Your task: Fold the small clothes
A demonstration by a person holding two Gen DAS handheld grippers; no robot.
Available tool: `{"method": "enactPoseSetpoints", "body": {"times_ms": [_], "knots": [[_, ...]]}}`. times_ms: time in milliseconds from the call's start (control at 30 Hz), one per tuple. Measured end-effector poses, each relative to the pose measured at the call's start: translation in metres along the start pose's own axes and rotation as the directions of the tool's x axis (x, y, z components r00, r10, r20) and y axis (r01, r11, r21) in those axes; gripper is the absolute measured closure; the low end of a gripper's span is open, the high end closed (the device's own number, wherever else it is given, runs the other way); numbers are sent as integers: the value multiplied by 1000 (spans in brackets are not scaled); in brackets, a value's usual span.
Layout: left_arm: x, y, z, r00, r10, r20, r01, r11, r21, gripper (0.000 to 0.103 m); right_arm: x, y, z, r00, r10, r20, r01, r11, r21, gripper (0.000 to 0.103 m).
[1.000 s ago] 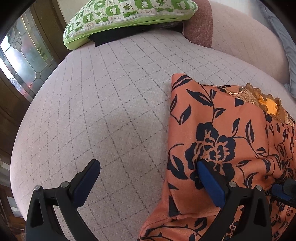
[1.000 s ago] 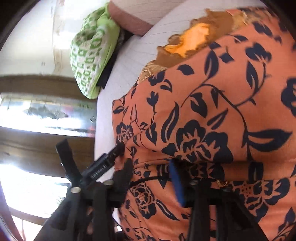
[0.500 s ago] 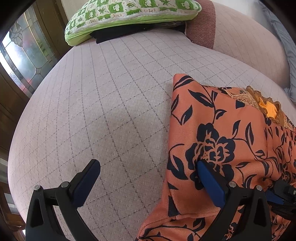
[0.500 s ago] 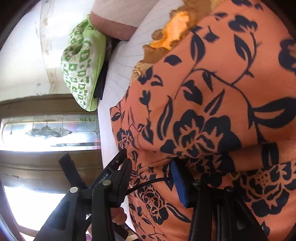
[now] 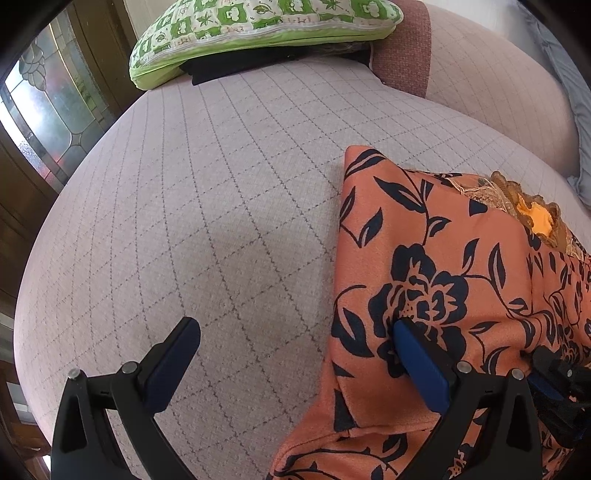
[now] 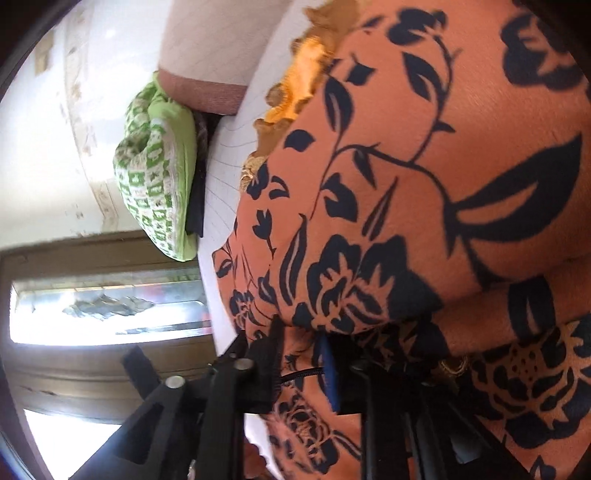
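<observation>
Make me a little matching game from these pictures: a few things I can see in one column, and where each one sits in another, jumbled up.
Things:
1. green patterned pillow
2. orange floral garment
3. left gripper
4. stained-glass window

Descriptions:
A. fingers wide open, one over bare cushion, one over the cloth
B. far end of the checked sofa seat, on top of something black
C. at the left edge, framed in dark wood
D. spread on the seat, gold trim at its far edge

Pairs: 1-B, 2-D, 3-A, 4-C
</observation>
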State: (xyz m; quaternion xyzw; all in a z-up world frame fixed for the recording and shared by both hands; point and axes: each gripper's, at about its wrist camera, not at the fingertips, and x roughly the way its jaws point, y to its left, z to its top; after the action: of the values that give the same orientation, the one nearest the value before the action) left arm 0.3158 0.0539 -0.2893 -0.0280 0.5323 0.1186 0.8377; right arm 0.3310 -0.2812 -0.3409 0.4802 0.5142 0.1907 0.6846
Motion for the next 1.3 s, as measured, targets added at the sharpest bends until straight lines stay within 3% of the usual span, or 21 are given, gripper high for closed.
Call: {"method": "enactPoseSetpoints", "body": {"times_ms": [167, 333, 433, 500, 600, 733, 800, 833, 900, 1033, 1100, 1200, 1267, 1300], "knots": [[0, 5, 1, 1000, -11, -4, 11, 1000, -9, 0, -14, 39, -15, 993, -58, 101, 79, 974, -215, 96], [-3, 15, 4, 1000, -31, 1, 31, 999, -28, 0, -31, 53, -30, 991, -84, 102, 107, 962, -253, 97], [-6, 21, 6, 1000, -14, 10, 14, 999, -37, 0, -29, 42, -32, 990, -136, 35, 140, 967, -211, 97], [-7, 25, 7, 1000, -2, 17, 2, 999, -39, 0, -18, 30, -31, 978, -186, -90, 167, 969, -183, 97], [-11, 26, 8, 999, 12, 37, -11, 999, -38, 0, -28, 22, -23, 976, -151, -158, 134, 984, -118, 93], [-24, 15, 10, 995, 0, 96, 1, 1000, -12, 0, -69, 47, -4, 988, -98, -123, 67, 970, -234, 90], [-30, 4, 10, 992, -23, 120, 21, 1000, 23, 0, -92, 48, 7, 993, -119, -27, 107, 959, -261, 88], [-31, 0, 9, 992, -29, 125, 24, 999, 38, 0, -100, 44, 11, 986, -168, 17, 166, 947, -276, 86], [-30, -12, 7, 992, -34, 124, 25, 996, 81, 0, -101, 29, 21, 949, -308, 67, 314, 910, -270, 85], [-12, -24, 6, 998, 35, 57, -42, 991, 126, 0, -109, 2, 39, 842, -512, 169, 540, 797, -271, 88], [-3, -20, 6, 999, 25, 24, -27, 995, 95, 0, -128, -17, 61, 837, -512, 192, 546, 806, -228, 90], [-3, -10, 9, 1000, -4, 7, 4, 999, 40, 0, -169, -38, 80, 809, -511, 289, 559, 821, -113, 90], [-2, -9, 8, 1000, 7, 17, -8, 999, 44, 0, -184, -45, 86, 839, -451, 305, 494, 866, -77, 90], [-4, -12, 8, 1000, 14, 28, -16, 999, 49, 0, -186, -43, 87, 835, -444, 324, 492, 867, -78, 90]]}}
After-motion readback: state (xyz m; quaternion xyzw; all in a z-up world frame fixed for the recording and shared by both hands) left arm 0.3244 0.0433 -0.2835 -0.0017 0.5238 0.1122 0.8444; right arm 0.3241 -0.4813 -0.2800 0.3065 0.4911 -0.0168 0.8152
